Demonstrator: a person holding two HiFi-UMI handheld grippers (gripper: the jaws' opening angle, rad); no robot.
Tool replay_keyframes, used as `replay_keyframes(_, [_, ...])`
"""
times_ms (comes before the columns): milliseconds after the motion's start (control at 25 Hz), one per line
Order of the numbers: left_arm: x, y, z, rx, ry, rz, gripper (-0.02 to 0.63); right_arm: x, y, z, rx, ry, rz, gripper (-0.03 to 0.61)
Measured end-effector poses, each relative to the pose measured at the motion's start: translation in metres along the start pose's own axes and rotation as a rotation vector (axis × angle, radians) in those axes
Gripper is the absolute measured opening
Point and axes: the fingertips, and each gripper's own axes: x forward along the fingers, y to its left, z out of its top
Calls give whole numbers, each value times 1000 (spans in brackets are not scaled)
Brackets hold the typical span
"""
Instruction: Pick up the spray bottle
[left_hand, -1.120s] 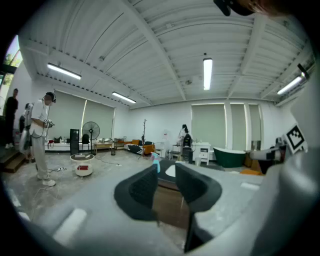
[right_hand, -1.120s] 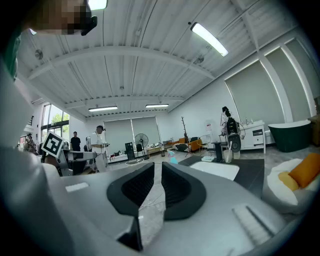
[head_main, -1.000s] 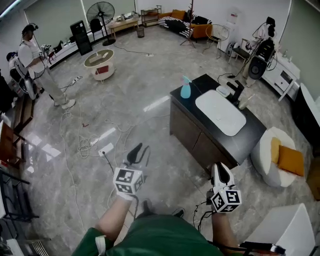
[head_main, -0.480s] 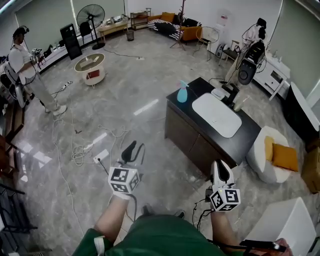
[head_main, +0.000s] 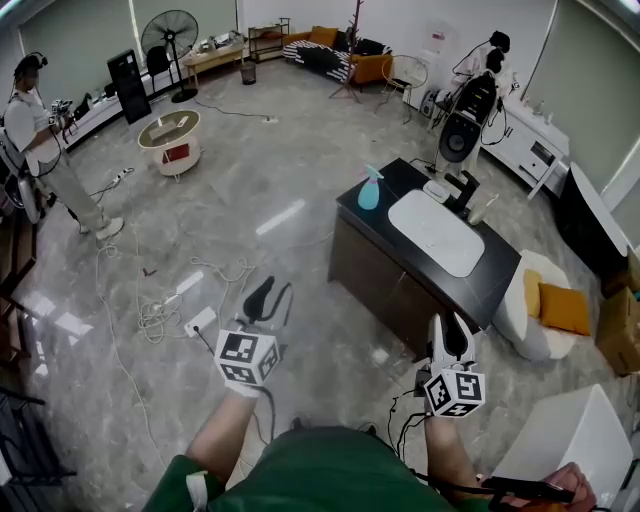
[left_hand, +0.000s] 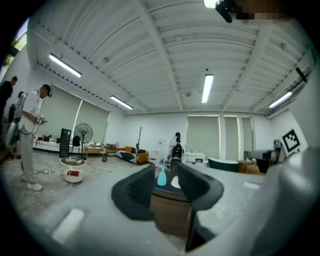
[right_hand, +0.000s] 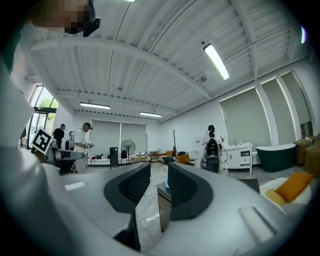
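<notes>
The spray bottle (head_main: 369, 190) is light blue and stands upright on the far left corner of a dark cabinet (head_main: 500, 283) with a white basin (head_main: 434, 231). Both grippers hang in the air over the floor, well short of the cabinet. My left gripper (head_main: 272, 297) is open and empty; in the left gripper view the spray bottle (left_hand: 161, 177) shows far off through the gap of the left gripper (left_hand: 165, 174). My right gripper (head_main: 446, 327) points at the cabinet's near side. In the right gripper view the right gripper (right_hand: 159, 176) has a narrow gap with nothing in it.
Cables and a power strip (head_main: 200, 321) lie on the floor left of my left gripper. A white pouf with an orange cushion (head_main: 541, 307) sits right of the cabinet. A speaker on a stand (head_main: 459, 131) is behind it. A person (head_main: 40, 125) stands far left near a round table (head_main: 170, 137).
The view has shifted over the floor, so the cabinet and bottle sit a little differently in the picture. Both grippers keep the same pose, the right one slightly lower.
</notes>
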Motion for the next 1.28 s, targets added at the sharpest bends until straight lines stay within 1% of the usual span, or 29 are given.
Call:
replay_keyframes(120, [-2,25,1,-9,-5,-2,141,7,17,3,-22,-4,-14,92])
replay_keyframes(280, [5,46,-6,-34,-10,-1,141,16,25,0,-55,4,-28,92])
replay_keyframes(400, [17,56,-11,-63,-6,-7,141,29,24,-3,-46,12,-32,92])
replay_keyframes(520, [35,62,-12,-74,1,-5,141,52,15,-4,-24,13,-28,92])
replay_keyframes(760, [92,77,-7,-41,7,61,141,118,-24,-15,27,8,16,92])
replay_keyframes(960, [157,80,9,-6,0,109,141,180,-65,-9,46,-2,57,92])
replay_keyframes(1120, [212,65,12,3,5,122,141,221,-107,-7,60,-2,81,92])
replay_keyframes(1280, [262,48,14,17,13,126,141,251,-150,-6,72,0,88,92])
